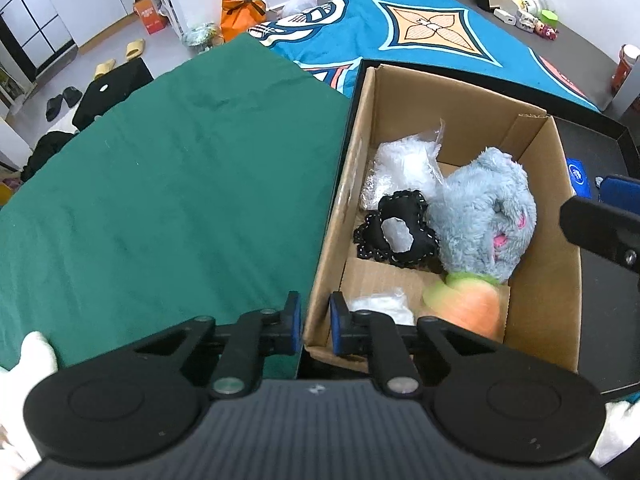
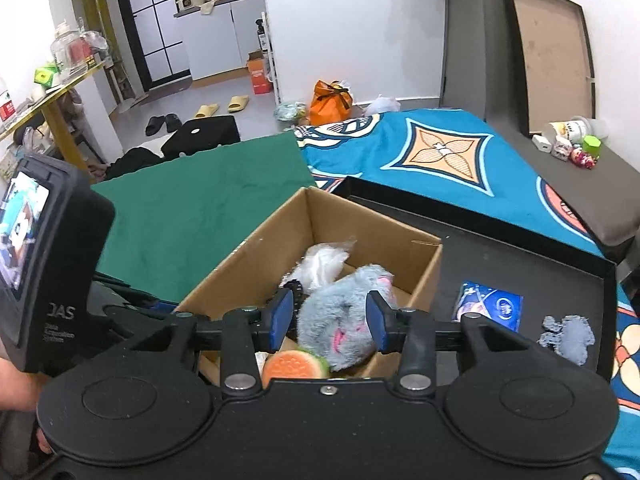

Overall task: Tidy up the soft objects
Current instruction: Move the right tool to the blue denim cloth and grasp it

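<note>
On a bed spread with green cloth, the cardboard box holds the grey plush toy. Your right gripper hangs open around it — lift clear slowly; left gripper straddles the box wall, open.

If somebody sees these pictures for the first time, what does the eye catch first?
Probably the fluffy grey plush toy in the open cardboard box, lying beside a black lace-edged piece. The right gripper hangs open above it. Behind the box lies a bright blue patterned blanket.
</note>
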`<state>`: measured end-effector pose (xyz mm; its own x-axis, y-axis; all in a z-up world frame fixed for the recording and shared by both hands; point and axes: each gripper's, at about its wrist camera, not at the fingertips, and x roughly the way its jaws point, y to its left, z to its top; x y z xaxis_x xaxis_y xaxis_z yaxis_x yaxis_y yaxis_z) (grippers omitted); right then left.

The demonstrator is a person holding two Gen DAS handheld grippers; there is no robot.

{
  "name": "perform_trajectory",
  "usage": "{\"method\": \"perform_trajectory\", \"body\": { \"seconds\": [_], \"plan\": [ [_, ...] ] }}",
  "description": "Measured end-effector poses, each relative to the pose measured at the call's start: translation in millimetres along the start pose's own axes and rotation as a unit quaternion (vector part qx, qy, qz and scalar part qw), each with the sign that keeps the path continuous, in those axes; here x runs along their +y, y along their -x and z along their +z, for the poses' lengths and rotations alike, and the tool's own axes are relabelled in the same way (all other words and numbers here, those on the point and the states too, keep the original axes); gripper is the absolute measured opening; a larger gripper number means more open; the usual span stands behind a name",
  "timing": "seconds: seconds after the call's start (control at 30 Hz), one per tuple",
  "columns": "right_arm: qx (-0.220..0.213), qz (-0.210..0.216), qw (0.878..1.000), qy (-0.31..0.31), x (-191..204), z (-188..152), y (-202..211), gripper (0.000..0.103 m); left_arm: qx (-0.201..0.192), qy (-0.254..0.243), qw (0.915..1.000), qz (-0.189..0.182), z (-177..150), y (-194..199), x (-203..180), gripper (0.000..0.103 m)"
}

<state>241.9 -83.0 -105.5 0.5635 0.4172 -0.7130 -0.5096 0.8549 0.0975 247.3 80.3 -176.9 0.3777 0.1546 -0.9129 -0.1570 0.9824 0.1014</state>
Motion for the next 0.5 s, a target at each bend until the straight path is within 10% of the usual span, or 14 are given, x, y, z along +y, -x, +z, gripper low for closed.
{"method": "perform_trajectory", "body": {
  "seconds": [0.5],
  "plan": [
    [-0.003,-0.009,1.0,-0.014,-30.6,-10.8,1.2,0.047,-0.03,-0.013,0.9988,0.036,-1.0,14.2,-11.1,0.02]
  ]
}}
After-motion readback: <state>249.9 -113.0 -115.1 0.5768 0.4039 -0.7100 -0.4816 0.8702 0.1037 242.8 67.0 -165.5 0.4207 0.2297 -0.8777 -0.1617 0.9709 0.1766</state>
